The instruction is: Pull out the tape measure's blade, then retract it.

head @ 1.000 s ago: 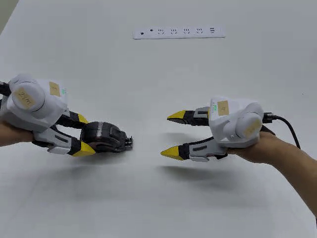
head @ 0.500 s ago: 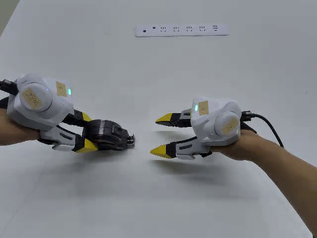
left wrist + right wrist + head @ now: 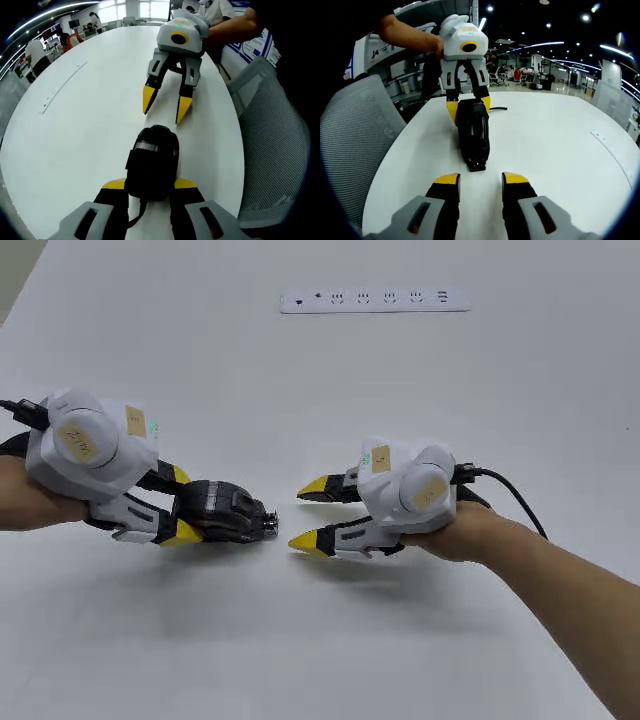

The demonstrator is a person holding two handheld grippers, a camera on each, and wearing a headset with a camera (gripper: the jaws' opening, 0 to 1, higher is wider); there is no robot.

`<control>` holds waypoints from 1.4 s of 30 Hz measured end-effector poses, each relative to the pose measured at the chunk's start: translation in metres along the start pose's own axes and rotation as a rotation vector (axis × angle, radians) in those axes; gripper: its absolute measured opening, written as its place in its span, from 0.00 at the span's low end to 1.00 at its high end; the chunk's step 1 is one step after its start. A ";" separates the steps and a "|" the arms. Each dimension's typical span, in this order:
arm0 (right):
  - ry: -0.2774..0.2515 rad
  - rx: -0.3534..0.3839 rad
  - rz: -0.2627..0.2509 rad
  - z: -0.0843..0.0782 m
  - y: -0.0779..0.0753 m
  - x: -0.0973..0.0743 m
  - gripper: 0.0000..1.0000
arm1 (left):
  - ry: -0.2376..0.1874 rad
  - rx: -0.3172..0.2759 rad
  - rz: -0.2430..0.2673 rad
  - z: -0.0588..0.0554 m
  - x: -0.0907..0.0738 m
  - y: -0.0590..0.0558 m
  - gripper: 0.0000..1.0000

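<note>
- Gripping the black tape measure (image 3: 228, 510) with the left tongs (image 3: 181, 505) clamped, on the white tabletop (image 3: 300, 380).
- Pointing the right tongs (image 3: 306, 512), apart, at its blade end, near but not touching.

A white table (image 3: 320, 650) runs across the head view, with a white power strip (image 3: 375, 300) lying flat on it at 12 o'clock. In the left gripper view, a grey mesh chair (image 3: 270, 150) stands beside the table at 3 o'clock, and bright windows (image 3: 147, 7) show at 12 o'clock. In the right gripper view, ceiling spotlights (image 3: 547, 25) dot the dark ceiling at 1 o'clock.
</note>
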State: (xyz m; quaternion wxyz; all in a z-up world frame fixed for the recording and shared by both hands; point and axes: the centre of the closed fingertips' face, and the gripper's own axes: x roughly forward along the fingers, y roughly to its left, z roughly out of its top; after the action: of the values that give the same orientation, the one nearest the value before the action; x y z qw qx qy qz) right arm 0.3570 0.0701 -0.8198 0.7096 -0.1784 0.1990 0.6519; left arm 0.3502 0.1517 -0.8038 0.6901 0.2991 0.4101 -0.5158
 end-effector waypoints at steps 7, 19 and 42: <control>0.008 0.000 0.016 -0.001 0.001 0.008 0.27 | 0.000 -0.005 -0.005 0.000 0.000 0.001 0.28; 0.018 -0.027 0.045 0.007 0.005 0.024 0.21 | -0.001 -0.009 -0.006 0.000 0.001 0.001 0.28; 0.025 0.000 0.039 0.006 0.005 0.029 0.12 | 0.000 -0.013 -0.009 -0.002 0.000 0.001 0.28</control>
State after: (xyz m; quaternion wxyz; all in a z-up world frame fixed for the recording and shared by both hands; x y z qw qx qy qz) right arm 0.3543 0.0983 -0.8295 0.6942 -0.1827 0.2113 0.6634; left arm 0.3506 0.1535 -0.8048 0.6896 0.2929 0.4148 -0.5164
